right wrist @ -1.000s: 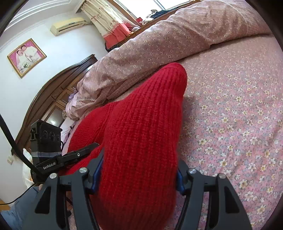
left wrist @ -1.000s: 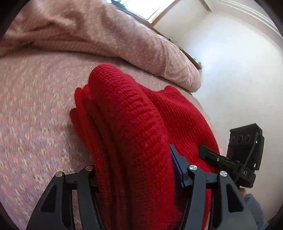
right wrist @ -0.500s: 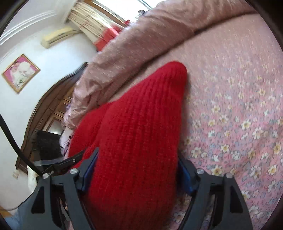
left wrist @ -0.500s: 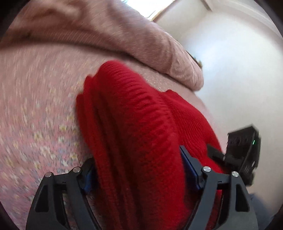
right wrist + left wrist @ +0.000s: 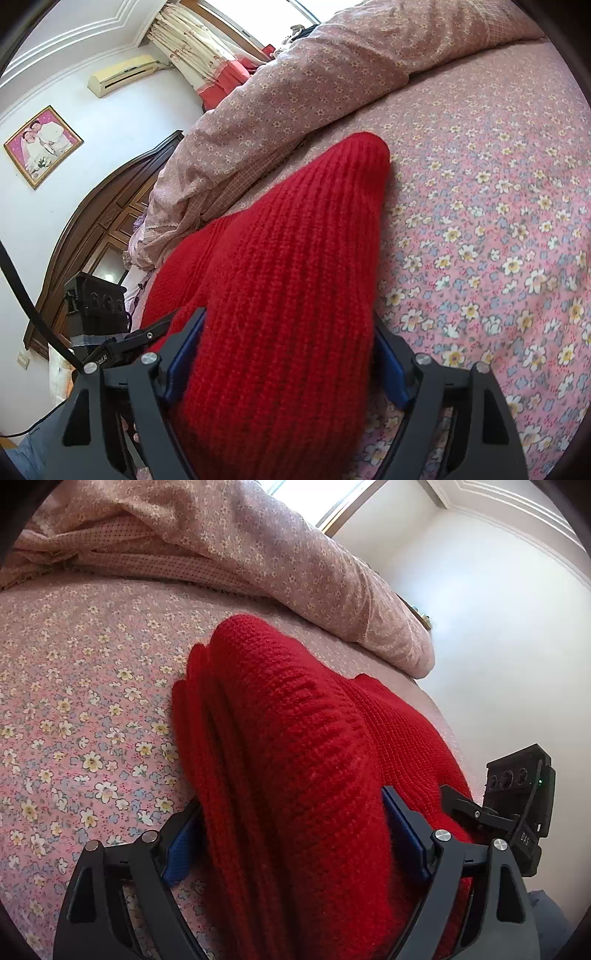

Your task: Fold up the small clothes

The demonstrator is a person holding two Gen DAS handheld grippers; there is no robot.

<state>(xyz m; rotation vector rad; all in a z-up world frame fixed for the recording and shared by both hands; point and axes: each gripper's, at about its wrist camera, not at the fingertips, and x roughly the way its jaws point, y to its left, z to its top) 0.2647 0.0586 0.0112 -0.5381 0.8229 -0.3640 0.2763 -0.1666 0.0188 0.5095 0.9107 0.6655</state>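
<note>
1. Lying folded on a floral bedsheet [image 5: 85, 716], a red knitted garment [image 5: 295, 760] fills the middle of both wrist views, its ribbed fold running away from the cameras toward a heaped quilt [image 5: 280, 550].

2. Around the near end of the knit stands the left gripper [image 5: 293, 834]; its jaws have just been opening, and the blue pads [image 5: 179, 845] now sit beside the wool, the left-hand pad showing clear of it, so nothing is clamped.

3. At the other end the right gripper [image 5: 286, 356] straddles the same garment; its jaws too have just been opening, wide apart with the knit between them. Whether the pads [image 5: 184, 354] still brush the wool cannot be told.

4. Each tool shows in the other's view: the right one at the left wrist camera's lower right, with white lettering too small and cut off to read, and the left one at the right wrist camera's lower left, its arm printed "GenRobot.AI", only partly legible.

5. Beyond the bed the right wrist view takes in a dark wooden headboard [image 5: 96, 229], a framed wedding portrait [image 5: 42, 144] on a white wall, an air conditioner [image 5: 123, 74] and cream-and-red curtains [image 5: 207, 59] at a bright window.
</note>
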